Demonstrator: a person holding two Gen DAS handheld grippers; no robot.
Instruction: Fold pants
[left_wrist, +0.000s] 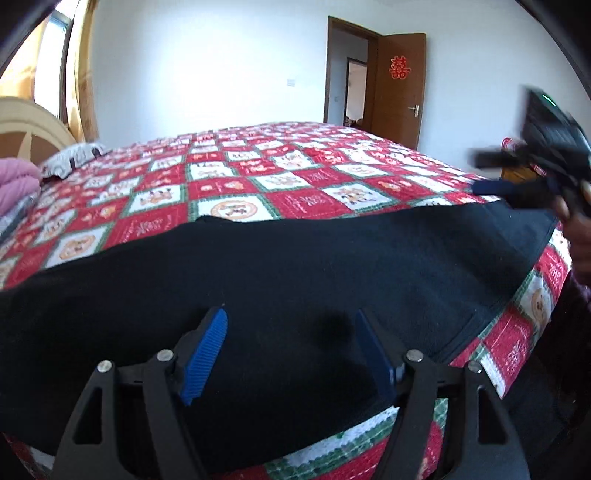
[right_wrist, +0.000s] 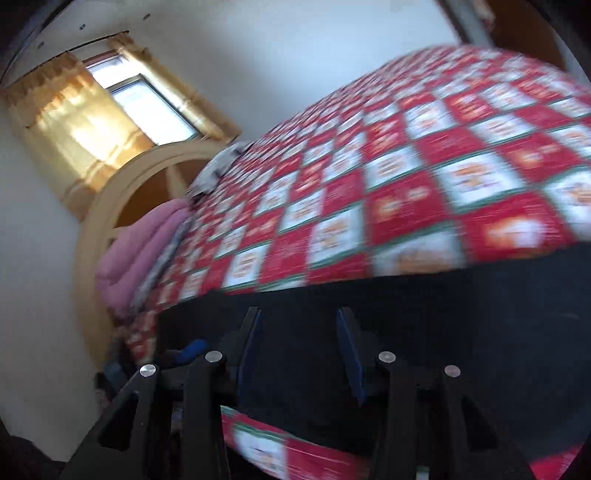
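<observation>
Black pants (left_wrist: 295, 280) lie flat across the near edge of the bed, spread left to right on a red, white and green checked quilt (left_wrist: 236, 184). My left gripper (left_wrist: 291, 317) is open just above the pants, its blue pads empty. My right gripper (left_wrist: 491, 173) shows blurred at the right end of the pants. In the right wrist view the right gripper (right_wrist: 299, 317) is open over the black pants (right_wrist: 443, 317), tilted and blurred by motion, nothing between its fingers.
A pink folded blanket (right_wrist: 140, 254) and a grey pillow (left_wrist: 74, 157) lie by the wooden headboard (right_wrist: 122, 199) at the left. A window with yellow curtains (right_wrist: 85, 122) is behind it. An open brown door (left_wrist: 400, 88) stands beyond the bed.
</observation>
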